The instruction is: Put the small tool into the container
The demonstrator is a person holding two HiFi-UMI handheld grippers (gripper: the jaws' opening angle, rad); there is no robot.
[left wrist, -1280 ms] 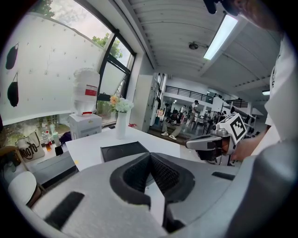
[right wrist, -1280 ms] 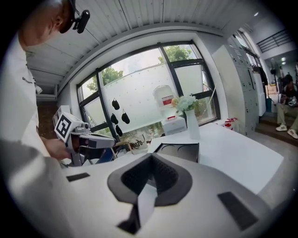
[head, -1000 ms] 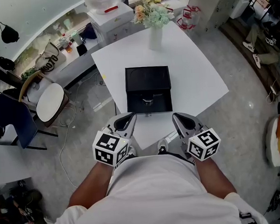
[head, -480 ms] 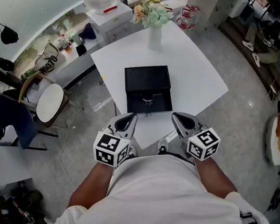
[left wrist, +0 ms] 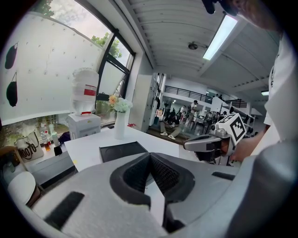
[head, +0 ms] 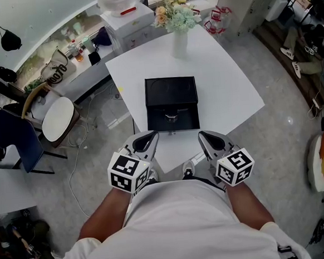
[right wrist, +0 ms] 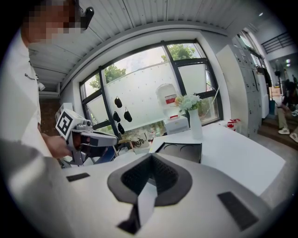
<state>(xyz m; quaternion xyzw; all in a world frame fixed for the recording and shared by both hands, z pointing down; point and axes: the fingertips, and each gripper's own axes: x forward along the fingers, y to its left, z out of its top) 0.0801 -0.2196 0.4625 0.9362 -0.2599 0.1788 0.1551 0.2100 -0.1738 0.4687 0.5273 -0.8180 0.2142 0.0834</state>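
Two closed, empty grippers: left gripper [head: 150, 135] and right gripper [head: 203, 133] hover at the table [head: 228, 87] edge, just before the container [head: 170, 92].

One brand could be read: "QIAODAN", in dark capitals on the person's white shirt [head: 175, 220], at the 6 o'clock edge of the head view and upside down to the camera. A pale bag [head: 58, 68] at 10 o'clock from the bench [head: 226, 87] bore looping dark script, perhaps "moto", too curled to read surely. The water bottle [left wrist: 85, 88] at 11 o'clock from the bench carried a red label whose print was too small to read. The cubes on the left gripper [head: 147, 136] and right gripper [head: 206, 135] showed only black-and-white square code patterns.
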